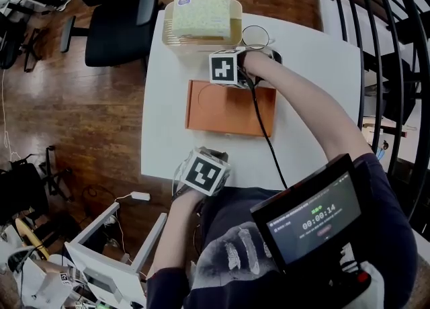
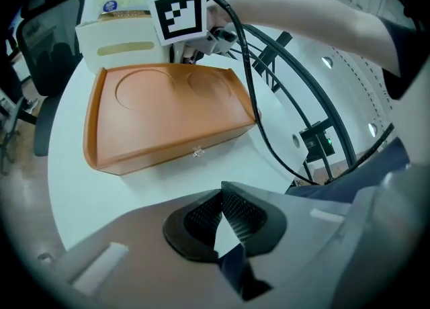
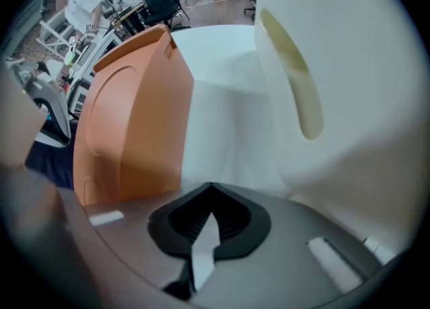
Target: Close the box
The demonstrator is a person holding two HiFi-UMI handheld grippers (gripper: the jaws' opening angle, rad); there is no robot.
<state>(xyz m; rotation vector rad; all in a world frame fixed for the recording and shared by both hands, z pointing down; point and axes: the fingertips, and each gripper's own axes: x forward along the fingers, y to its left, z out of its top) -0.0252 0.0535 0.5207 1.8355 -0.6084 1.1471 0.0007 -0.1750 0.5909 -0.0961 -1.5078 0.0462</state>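
The left gripper and the right gripper look alike: a smooth grey moulded body with black ribbed pads set in a dark recess. Behind each one's jaws sits a white cube printed with black square markers. A thin black cable trails back from the right gripper. The person wears a dark navy short sleeve.

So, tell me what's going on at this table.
A person works two grippers at a white table. The orange box lies flat with its lid down, so it looks closed. The right gripper, jaws together and empty, sits at the box's far edge, between it and a cream bin. The left gripper, also shut and empty, hangs at the table's near edge, clear of the box.
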